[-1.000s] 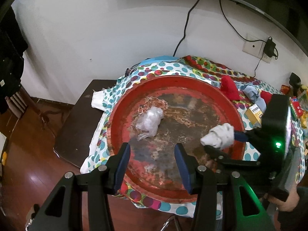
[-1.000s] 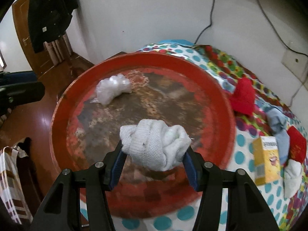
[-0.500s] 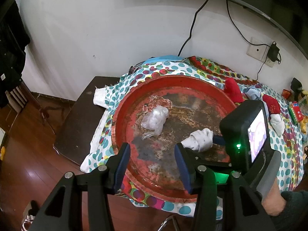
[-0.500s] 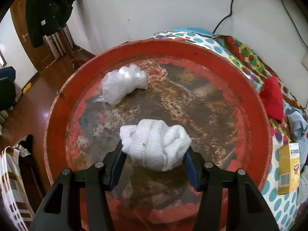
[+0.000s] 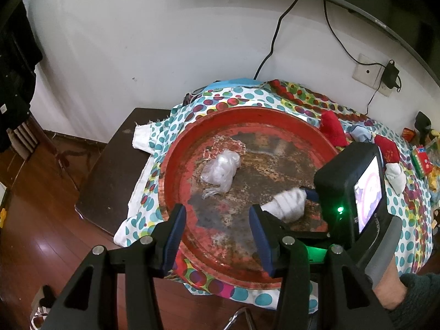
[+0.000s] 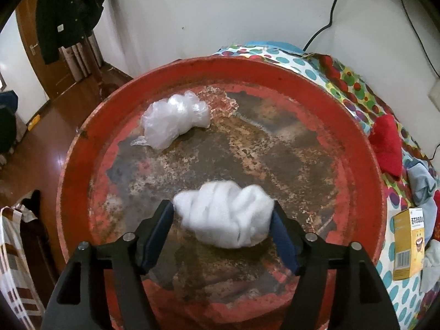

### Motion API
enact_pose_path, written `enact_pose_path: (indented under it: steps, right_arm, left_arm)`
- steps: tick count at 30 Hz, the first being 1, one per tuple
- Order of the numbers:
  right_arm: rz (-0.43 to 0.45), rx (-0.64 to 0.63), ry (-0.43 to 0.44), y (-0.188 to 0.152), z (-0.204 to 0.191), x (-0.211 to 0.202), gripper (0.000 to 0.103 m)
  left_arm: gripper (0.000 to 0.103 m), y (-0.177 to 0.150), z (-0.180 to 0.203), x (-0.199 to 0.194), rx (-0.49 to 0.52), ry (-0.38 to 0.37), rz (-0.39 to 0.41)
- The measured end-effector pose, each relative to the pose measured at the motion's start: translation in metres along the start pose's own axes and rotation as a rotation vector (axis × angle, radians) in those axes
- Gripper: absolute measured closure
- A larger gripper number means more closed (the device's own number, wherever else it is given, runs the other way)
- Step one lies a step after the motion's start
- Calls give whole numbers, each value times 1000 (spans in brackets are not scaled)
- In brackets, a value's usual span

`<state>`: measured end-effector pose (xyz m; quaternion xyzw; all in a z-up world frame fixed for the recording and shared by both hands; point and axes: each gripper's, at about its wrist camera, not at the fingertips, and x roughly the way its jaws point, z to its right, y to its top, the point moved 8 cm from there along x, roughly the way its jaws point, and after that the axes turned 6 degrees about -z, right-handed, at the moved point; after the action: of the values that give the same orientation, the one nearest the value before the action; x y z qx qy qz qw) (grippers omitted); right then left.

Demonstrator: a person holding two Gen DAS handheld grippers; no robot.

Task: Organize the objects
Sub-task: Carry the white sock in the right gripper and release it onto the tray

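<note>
Right hand-held gripper (image 6: 223, 220) low over the near part of the red tray (image 6: 357, 126), jaws spread about as wide as the white rolled sock (image 6: 225, 217) between them; the sock looks blurred and the left pad seems just clear of it, so cannot tell whether it is gripped or being let go. From the left wrist view the sock (image 5: 286, 202) sits at tray level, apparently resting on or just above the worn tray floor (image 5: 247, 220). Left hand-held gripper (image 5: 217, 236) hangs above the tray's near rim, jaws wide apart, nothing between them. Crumpled clear plastic bag (image 6: 173, 118) already lies in the tray, toward the far left, well apart from the sock. Judgement on progress: two items in or at the tray, the job perhaps a third through. Left on the spotted tablecloth (image 5: 407, 220) to the right of the tray: a red cloth item (image 6: 387, 145) just beside the rim, a pale blue cloth (image 6: 420, 181), a second red piece (image 5: 387, 151), a white sock (image 5: 396, 173), and a yellow carton (image 6: 407, 242). More small things at the far right edge, too small to name. If the tray is the gathering place, these remain to be carried over, the red cloth nearest to hand.
</note>
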<state>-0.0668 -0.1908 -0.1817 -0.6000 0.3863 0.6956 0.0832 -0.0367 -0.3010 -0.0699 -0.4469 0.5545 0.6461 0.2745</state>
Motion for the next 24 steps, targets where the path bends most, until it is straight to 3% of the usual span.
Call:
enact_pose_path:
  steps: [9, 24]
  right_arm:
    - [36, 22, 13, -2, 7, -20, 29]
    - [87, 93, 13, -25, 36, -53, 29]
  left_arm:
    - [54, -2, 8, 0, 21, 2, -2]
    - [54, -5, 27, -1, 74, 3, 1]
